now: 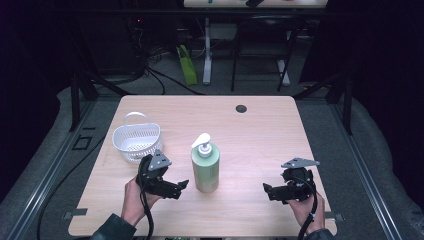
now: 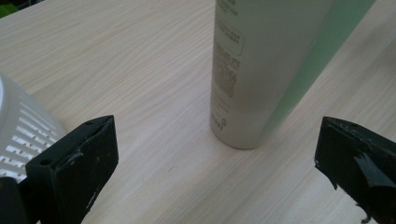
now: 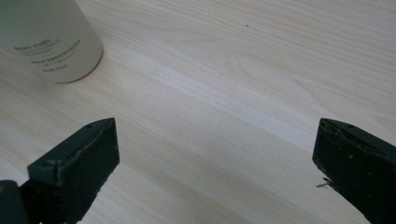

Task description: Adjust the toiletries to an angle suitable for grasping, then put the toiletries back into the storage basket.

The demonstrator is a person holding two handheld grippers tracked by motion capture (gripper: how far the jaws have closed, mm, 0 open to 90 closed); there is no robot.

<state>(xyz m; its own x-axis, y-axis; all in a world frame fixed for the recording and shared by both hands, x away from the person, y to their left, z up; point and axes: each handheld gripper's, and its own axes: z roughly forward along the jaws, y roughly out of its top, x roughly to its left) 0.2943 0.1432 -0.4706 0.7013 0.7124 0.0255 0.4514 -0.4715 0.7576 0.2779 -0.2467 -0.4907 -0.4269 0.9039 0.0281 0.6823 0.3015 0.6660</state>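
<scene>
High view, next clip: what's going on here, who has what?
A person at a table holds a tool in each hand. Both tools are open and empty. The left tool sits just left of an upright green pump bottle, jaws pointing toward it but apart from it. The right tool rests farther off on the bottle's other side, also aimed inward. A white basket stands behind the left tool. Nothing is gripped yet.
</scene>
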